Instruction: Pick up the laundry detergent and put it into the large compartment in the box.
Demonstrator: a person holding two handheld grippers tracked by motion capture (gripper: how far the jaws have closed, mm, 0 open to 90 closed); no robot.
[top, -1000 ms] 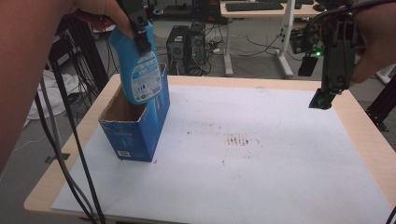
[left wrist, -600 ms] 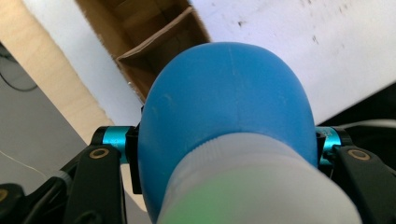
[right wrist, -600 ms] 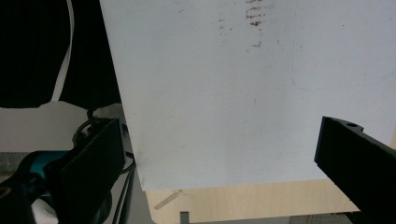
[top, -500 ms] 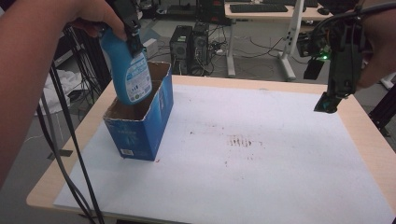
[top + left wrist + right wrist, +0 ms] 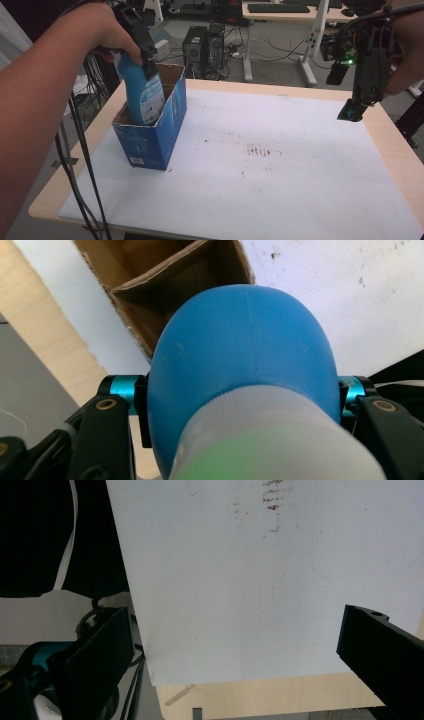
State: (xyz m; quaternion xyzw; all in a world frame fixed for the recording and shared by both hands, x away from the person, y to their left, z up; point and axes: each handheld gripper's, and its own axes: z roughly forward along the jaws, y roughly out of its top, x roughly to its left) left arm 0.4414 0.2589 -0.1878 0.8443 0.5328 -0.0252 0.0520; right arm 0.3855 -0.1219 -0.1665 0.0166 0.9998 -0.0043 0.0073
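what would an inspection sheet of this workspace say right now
surface: white mat on a light wood table, brown smudges mid-mat
job's things: blue bottle partly down inside the open blue cardboard box
clutter: nothing seen on the mat besides the box
grippers: left claw shut on the blue bottle; right claw open, empty, above the mat's far right edge
cables: black cables hang past the table's left edge
surroundings: computer towers, desk with keyboard, floor wiring behind
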